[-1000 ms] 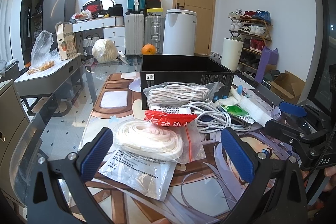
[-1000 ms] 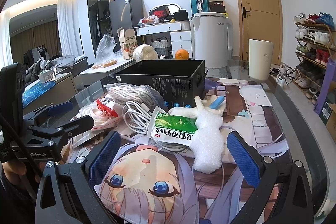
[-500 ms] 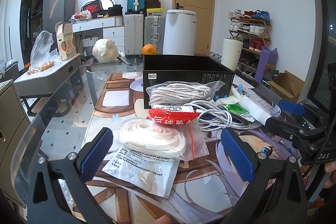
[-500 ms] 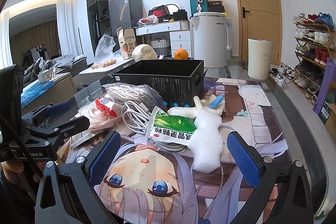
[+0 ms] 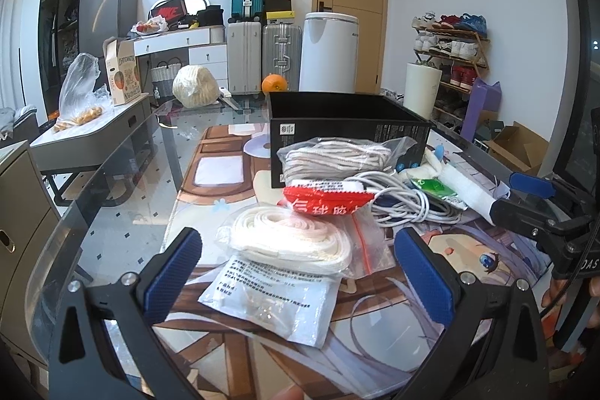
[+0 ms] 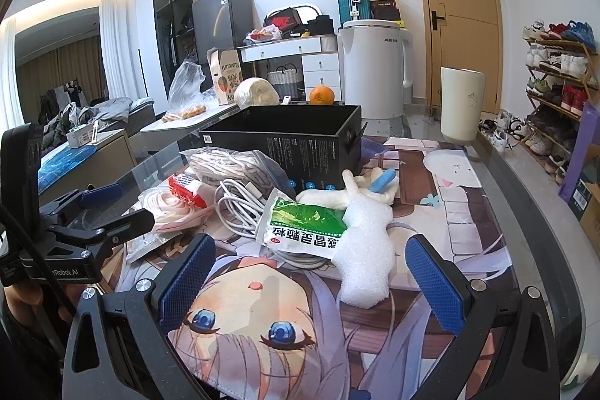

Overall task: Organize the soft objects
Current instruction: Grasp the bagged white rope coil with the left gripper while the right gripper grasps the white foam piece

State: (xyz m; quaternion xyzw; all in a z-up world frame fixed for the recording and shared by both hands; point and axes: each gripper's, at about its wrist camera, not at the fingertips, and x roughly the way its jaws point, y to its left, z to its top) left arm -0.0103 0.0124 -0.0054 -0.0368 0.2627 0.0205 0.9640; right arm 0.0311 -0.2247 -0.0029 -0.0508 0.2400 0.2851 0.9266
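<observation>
Fingers (image 5: 172, 272) spread before bagged white rope (image 5: 292, 240)

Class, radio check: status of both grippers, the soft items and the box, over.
Left gripper open, empty, facing bagged white strap. Right gripper open, empty, near foam piece. Black box empty-looking, behind pile. Tangled white cable under the packets.

"AUX" on white appliance (image 6: 375, 70)

Left gripper (image 5: 298, 268) jaws wide apart, empty; right gripper (image 6: 311, 272) likewise.
</observation>
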